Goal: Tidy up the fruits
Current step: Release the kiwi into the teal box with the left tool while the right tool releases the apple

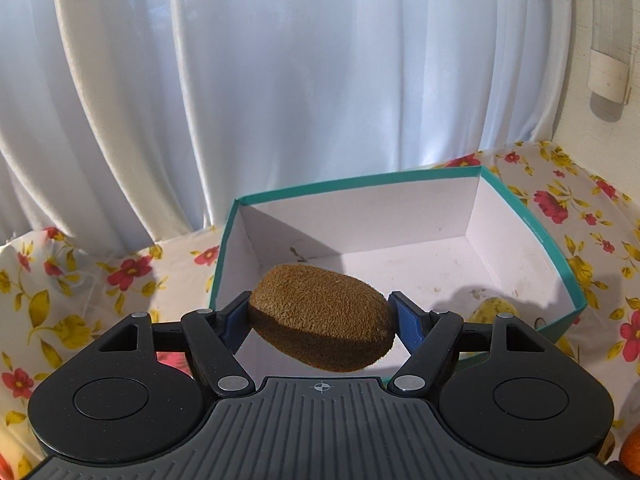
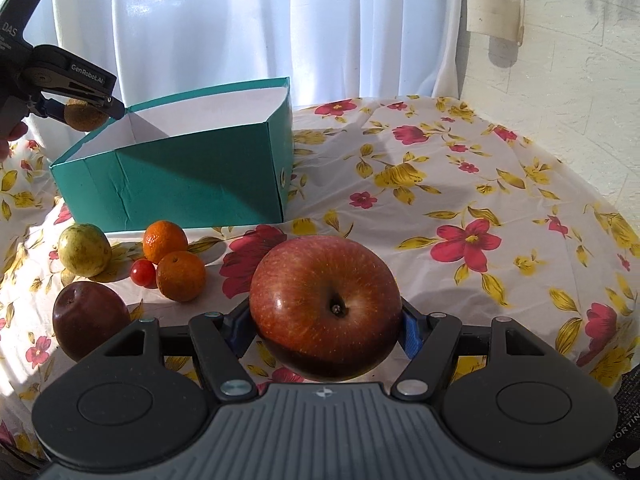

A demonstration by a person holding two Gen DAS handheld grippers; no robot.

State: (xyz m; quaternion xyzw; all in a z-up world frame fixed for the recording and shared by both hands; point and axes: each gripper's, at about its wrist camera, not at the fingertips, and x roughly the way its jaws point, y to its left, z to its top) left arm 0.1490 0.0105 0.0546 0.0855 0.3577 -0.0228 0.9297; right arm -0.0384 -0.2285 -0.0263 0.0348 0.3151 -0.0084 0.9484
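Item 1: my right gripper pinches a red apple above the floral tablecloth. Item 2: my left gripper clamps a kiwi over the teal box.

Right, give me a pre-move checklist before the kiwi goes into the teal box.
1. Left gripper clamped on the kiwi: ok, both blue pads press its ends.
2. Kiwi over the box opening: ok in the left wrist view; the right wrist view shows it near the far left rim.
3. Landing spot free: ok, the white floor below is bare; a pale green fruit lies in the near right corner.
4. Right gripper secure on the red apple: ok.
5. Right gripper clear of the box: ok, well apart.
6. Height of drop: cannot tell.
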